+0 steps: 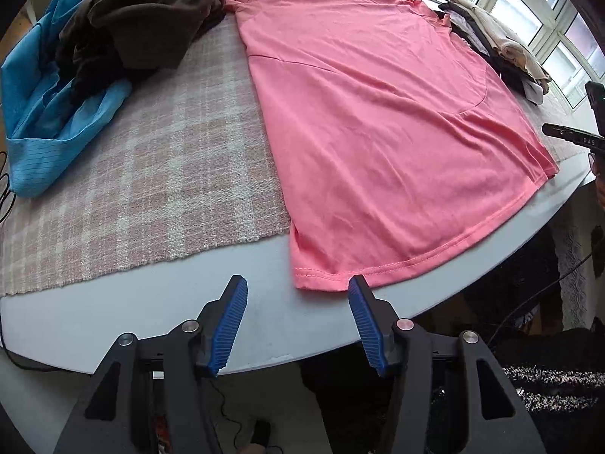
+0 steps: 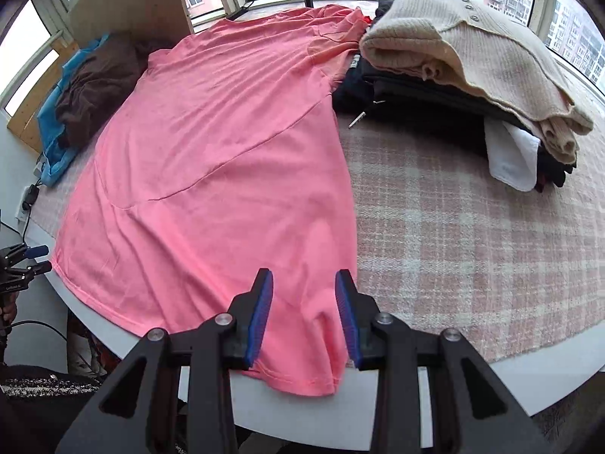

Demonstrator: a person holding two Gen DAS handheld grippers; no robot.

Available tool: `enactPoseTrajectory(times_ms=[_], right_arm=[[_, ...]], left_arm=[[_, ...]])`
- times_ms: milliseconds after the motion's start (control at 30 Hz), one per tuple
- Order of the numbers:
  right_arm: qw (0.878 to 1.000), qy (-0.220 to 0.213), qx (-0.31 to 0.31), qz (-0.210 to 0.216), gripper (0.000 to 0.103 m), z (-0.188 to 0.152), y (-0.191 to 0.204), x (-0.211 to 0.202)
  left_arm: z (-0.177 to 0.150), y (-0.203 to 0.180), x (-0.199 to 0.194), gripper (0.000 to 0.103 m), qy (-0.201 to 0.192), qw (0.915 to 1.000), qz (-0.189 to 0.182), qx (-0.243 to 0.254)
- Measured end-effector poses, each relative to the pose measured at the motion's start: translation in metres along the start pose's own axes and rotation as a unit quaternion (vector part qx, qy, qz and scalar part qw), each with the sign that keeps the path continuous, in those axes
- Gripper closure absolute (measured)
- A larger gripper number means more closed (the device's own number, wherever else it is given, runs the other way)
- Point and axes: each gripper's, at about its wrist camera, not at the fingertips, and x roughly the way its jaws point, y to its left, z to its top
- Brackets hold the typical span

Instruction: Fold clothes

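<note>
Pink T-shirt point(image 1: 378, 132) flat on table

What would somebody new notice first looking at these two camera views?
The big pink T-shirt spread flat down the middle of the table, its hem at the near edge, draws the eye first. Next come the open blue-padded grippers at that hem: the left gripper at one corner, the right gripper over the other. A cream sweater tops a folded stack at the right.
</note>
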Motion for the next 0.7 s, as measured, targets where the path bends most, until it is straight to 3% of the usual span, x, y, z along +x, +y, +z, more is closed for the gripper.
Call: enactPoseTrajectory(times_ms=[133,267,433,567,700], right_arm=[[0.992,-0.013,-0.101,0.07,0.069,0.024,0.102,0.008],[0.978,0.002,-0.151,0.146,0.069,0.062,0.192,0.037],[0.97,0.043,-0.181,0.156,0.069,0.118,0.281,0.084],[0.968,0.095,-0.192,0.13,0.069,0.135,0.327,0.124],[0.964,0.135,-0.206,0.101,0.069,0.13,0.357,0.152]], left_arm=[[-0.008,0.016,-0.01,0.051,-0.015,0.9995,-0.012,-0.025],[-0.014,0.017,-0.017,0.051,-0.042,0.9984,-0.029,-0.023],[-0.009,0.008,-0.011,0.051,-0.067,0.9963,-0.051,0.017],[-0.014,0.015,-0.005,0.055,-0.069,0.9947,-0.066,0.036],[-0.021,0.019,-0.005,0.056,-0.073,0.9919,-0.081,0.065]])
